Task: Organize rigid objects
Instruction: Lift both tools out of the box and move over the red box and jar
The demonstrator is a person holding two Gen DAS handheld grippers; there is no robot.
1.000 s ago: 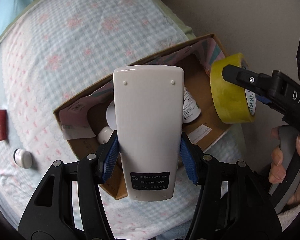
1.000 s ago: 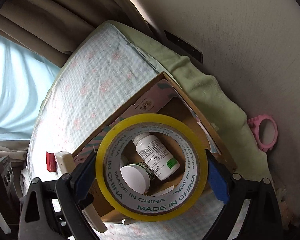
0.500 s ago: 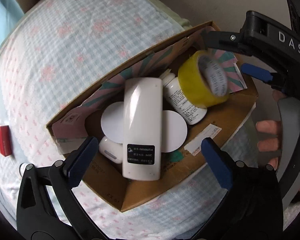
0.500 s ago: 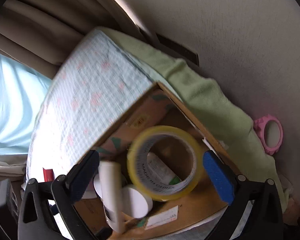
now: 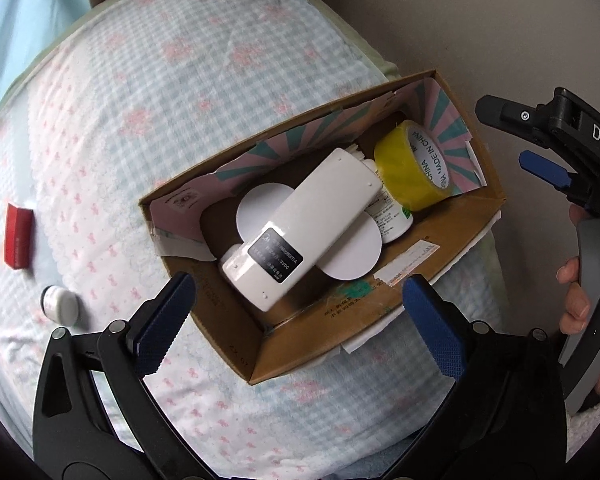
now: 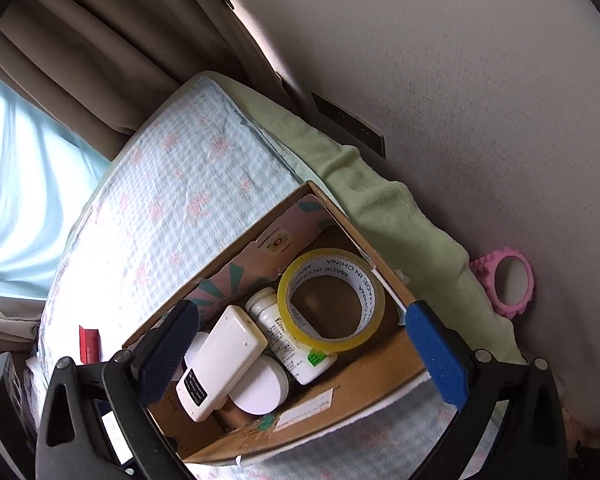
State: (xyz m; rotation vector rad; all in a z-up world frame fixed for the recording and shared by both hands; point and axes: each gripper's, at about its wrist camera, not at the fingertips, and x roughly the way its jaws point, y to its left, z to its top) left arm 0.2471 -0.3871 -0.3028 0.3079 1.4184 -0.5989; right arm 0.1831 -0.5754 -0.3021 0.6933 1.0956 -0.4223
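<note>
Checked bedding [image 5: 148, 92] on a bed beside a plain wall carries an open cardboard box [image 5: 312, 336], with a red packet [image 5: 18, 236] and a small white-capped jar [image 5: 60, 304] lying apart on the cover to its left. Inside the box, a white remote [image 5: 300, 228] lies face down across two round white lids [image 5: 352, 248], a labelled bottle [image 6: 288, 336] beside it, and a yellow tape roll [image 5: 412, 164] at the far right end. Left tool [image 5: 296, 312] and right tool [image 6: 300, 344] both hover above the box, released, jaws spread wide and empty.
</note>
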